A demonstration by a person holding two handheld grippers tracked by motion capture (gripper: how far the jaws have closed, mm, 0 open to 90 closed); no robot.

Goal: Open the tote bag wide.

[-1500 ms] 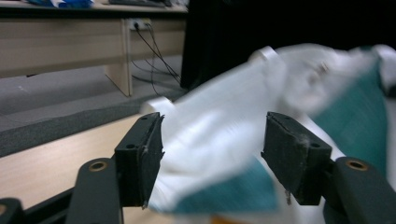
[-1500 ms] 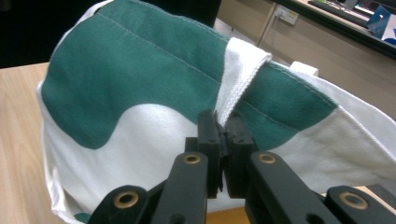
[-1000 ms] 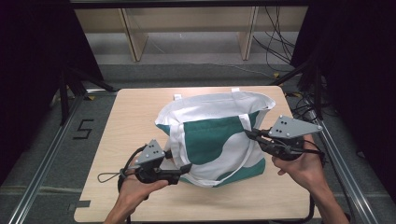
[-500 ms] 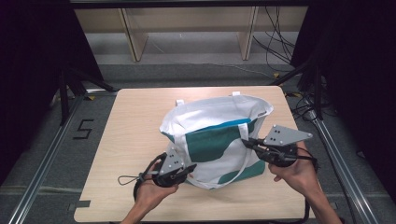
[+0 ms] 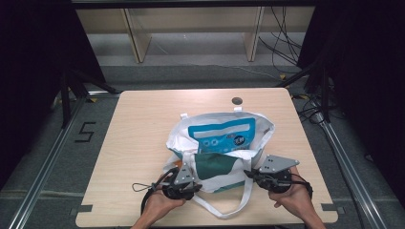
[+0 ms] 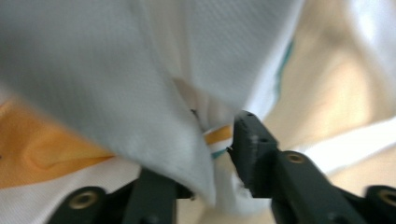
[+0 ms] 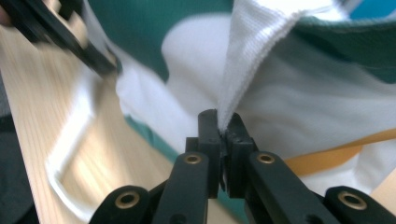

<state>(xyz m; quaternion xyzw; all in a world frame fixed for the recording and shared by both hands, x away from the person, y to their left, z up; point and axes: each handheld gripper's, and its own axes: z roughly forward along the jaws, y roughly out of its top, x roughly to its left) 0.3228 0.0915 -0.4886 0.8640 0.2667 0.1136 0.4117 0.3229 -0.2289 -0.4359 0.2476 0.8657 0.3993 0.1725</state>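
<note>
A white and green tote bag [image 5: 217, 167] lies in the middle of the table with its mouth pulled open. Inside it lies a blue packet [image 5: 222, 136]. My left gripper [image 5: 196, 186] is at the bag's near left corner, shut on a fold of the white cloth [image 6: 154, 107]; the cloth hides one of its jaws. At the near right corner, my right gripper [image 5: 249, 174] is shut on the bag's white strap [image 7: 243, 60], with the jaws pressed together. A loose loop of handle [image 5: 224, 210] hangs toward the table's front edge.
The wooden table [image 5: 138, 129] has bare room to the left, right and behind the bag. A small dark round hole [image 5: 237, 100] sits near its far edge. Metal rails [image 5: 43, 171] run along both sides, and cables [image 5: 286, 52] lie on the floor beyond.
Both grippers have drawn back toward the front edge, pulling the bag with them. The bag's mouth has opened wide, and the blue packet inside now shows.
</note>
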